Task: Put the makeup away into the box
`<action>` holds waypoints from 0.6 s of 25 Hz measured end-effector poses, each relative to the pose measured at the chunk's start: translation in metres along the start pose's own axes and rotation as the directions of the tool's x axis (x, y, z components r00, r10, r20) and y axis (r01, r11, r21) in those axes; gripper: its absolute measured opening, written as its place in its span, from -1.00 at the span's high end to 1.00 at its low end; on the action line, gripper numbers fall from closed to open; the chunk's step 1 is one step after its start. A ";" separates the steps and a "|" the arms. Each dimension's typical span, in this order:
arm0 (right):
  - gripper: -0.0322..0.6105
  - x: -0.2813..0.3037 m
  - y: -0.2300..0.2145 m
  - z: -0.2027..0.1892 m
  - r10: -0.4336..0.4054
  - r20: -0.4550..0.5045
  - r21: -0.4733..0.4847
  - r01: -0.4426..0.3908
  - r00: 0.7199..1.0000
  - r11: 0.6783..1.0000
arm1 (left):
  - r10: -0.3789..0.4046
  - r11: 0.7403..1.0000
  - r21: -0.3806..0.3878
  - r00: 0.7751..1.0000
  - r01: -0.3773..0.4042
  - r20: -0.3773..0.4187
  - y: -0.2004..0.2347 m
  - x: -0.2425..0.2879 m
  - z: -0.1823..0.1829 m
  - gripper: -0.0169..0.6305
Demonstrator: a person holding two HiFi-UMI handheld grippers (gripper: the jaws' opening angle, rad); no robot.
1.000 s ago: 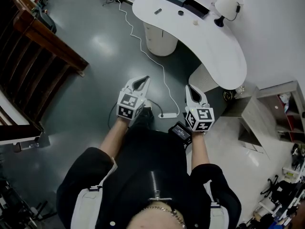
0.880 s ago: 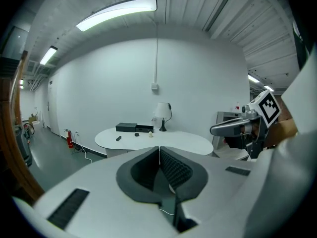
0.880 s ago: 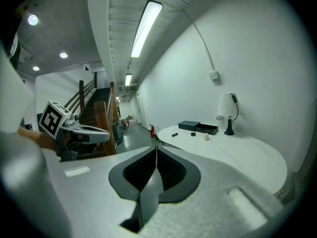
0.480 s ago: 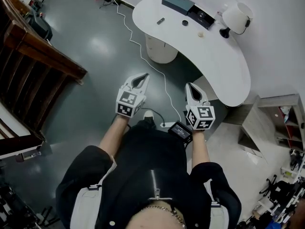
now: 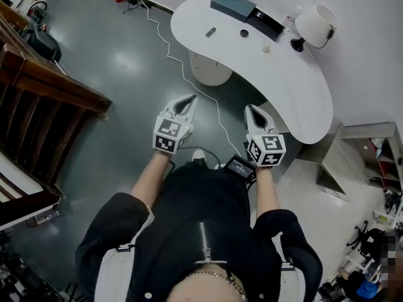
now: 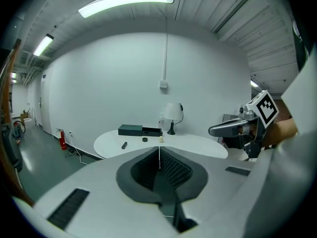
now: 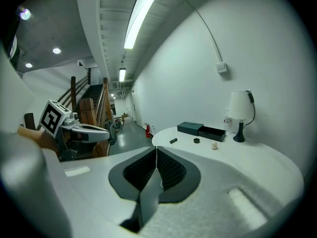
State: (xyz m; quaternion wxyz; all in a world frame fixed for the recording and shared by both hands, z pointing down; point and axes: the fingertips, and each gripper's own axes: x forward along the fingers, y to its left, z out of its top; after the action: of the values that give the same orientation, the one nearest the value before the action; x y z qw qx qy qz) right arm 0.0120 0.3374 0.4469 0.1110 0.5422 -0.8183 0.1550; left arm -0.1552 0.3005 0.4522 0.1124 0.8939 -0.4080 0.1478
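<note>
the makeup lies out on the white table (image 5: 296,99), toward its far edge. a small dark stick (image 5: 211,32) is nearest the table's left end, a round dark pot (image 5: 244,33) is in the middle, and a small cream piece (image 5: 266,48) is further right. all three lie apart from one another, and none is in the box yet. the dark box (image 5: 233,5) sits right at the far edge just behind them. what looks like its black drawer (image 5: 267,23) is pulled open on the right side, toward the white lamp (image 5: 313,25) at the far right end.

over the last second the table has grown and slid nearer in the head view, and the white cable (image 5: 186,75) on the grey floor (image 5: 126,61) has slipped back beneath the person. the person has been walking up to the table with both grippers carried out front. the left gripper (image 5: 189,100) and the right gripper (image 5: 251,109) hang side by side over the floor, well short of the table's near edge, both aimed at it. each has its jaws pressed together with nothing between them, as their own views show.

so the task is at the approach, i judge, with no piece touched. a few more steps look needed before either gripper can reach, and the jaws must part first. the stick is the nearest piece to the left gripper, the cream piece to the right. the wooden stair rail (image 5: 56,93) stays off to the left, out of the way.
</note>
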 end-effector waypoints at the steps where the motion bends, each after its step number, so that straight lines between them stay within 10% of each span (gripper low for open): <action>1: 0.88 0.003 -0.001 0.003 -0.003 0.002 0.001 0.003 1.000 1.000 | -0.004 1.000 0.000 1.000 0.004 0.001 0.003 0.003 0.002 0.90; 15: 0.88 0.033 -0.030 0.011 -0.021 -0.002 -0.003 0.021 1.000 1.000 | -0.039 0.999 -0.002 0.999 0.039 -0.005 0.013 0.049 0.007 0.91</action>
State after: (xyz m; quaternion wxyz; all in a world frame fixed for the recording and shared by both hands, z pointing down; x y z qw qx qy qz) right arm 0.0270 0.2939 0.4522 0.1145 0.5503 -0.8128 0.1532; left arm -0.1336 0.2553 0.4645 0.1172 0.9011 -0.3905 0.1474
